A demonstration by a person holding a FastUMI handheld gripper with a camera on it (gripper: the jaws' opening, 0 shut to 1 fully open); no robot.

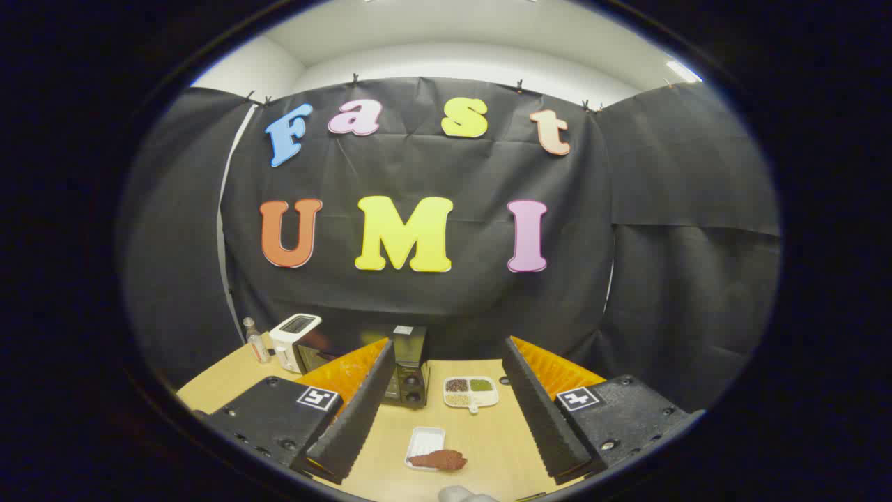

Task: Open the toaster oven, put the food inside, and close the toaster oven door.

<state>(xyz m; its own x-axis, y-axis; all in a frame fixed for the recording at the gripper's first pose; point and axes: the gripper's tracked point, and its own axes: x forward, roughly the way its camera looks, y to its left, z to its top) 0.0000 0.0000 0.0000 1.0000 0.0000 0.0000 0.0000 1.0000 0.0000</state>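
Two tongs [446,446] fingers spread wide, food [437,459] btwn them

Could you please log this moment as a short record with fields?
tool: open, fingers wide apart above the table, holding nothing
food: brown piece on the edge of a small white tray, between the fingers
toaster oven: black, beyond the fingers, partly hidden by one of them; door state unclear
sectioned dish: beside the oven, holding grains
white toaster: at the far table edge

Black toaster oven [409,366] beyond; reddish-brown food [439,459] on white tray [425,442].
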